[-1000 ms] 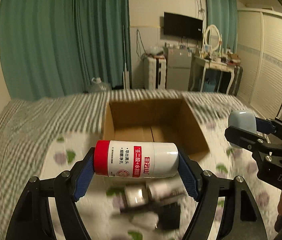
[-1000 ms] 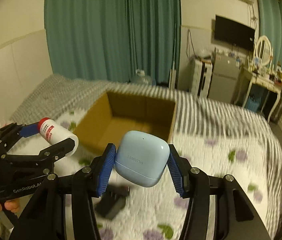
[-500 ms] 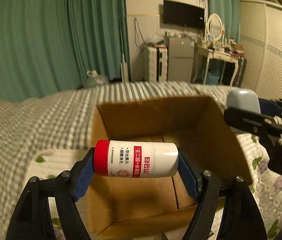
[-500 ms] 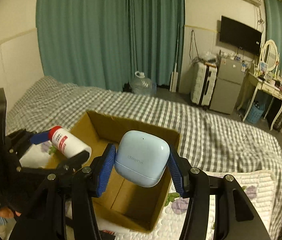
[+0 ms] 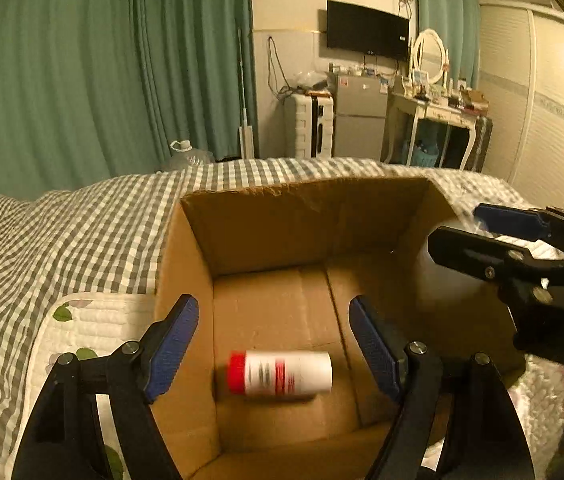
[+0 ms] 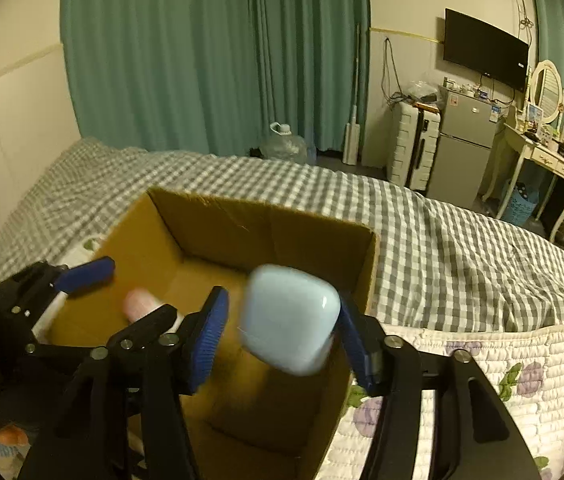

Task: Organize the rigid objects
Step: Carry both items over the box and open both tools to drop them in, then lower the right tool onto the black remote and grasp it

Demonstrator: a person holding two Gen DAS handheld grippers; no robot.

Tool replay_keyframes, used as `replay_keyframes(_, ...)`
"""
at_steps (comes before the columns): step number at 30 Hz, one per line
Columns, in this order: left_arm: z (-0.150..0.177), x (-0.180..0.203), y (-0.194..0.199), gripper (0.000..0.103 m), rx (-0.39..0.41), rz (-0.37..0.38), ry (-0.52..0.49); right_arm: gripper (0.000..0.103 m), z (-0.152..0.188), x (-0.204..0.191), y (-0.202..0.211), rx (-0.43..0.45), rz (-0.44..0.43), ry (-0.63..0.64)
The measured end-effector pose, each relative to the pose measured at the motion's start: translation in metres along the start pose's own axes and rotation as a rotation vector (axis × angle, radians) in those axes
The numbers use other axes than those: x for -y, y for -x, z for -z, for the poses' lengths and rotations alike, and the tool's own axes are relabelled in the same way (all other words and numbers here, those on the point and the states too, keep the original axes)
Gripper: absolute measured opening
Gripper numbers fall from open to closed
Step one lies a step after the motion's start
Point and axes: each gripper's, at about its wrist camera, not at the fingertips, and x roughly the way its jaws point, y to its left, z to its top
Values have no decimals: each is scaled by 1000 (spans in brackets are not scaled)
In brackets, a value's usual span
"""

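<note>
An open cardboard box [image 5: 305,216] stands on the bed; it also shows in the right wrist view [image 6: 274,224]. My left gripper [image 5: 274,344] is open above it. A white bottle with a red cap [image 5: 280,372], blurred, lies or falls inside the box below the left gripper; in the right wrist view it is a pale blur [image 6: 140,304]. My right gripper [image 6: 282,340] is open over the box's right side. A light blue rounded case [image 6: 289,318], blurred, is between its fingers, free of the left pad and close to or touching the right pad.
The box sits on a grey checked blanket [image 5: 82,232] and a white quilted mat with flowers [image 6: 481,364]. Teal curtains, a water jug [image 6: 285,146], a small fridge [image 6: 463,140] and a dressing table stand behind the bed.
Both grippers have opened over the box. The bottle has left the left gripper and dropped into the box. The blue case has come loose from the right gripper's pads.
</note>
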Motion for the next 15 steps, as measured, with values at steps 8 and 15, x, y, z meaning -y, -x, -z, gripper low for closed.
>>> replay_keyframes(8,5,-8,46,81,28,-19,28,82,2,3,52,72,56,-31)
replay_keyframes(15,43,-15,86,81,59,-68,12,87,53,-4,96,68,127,-58)
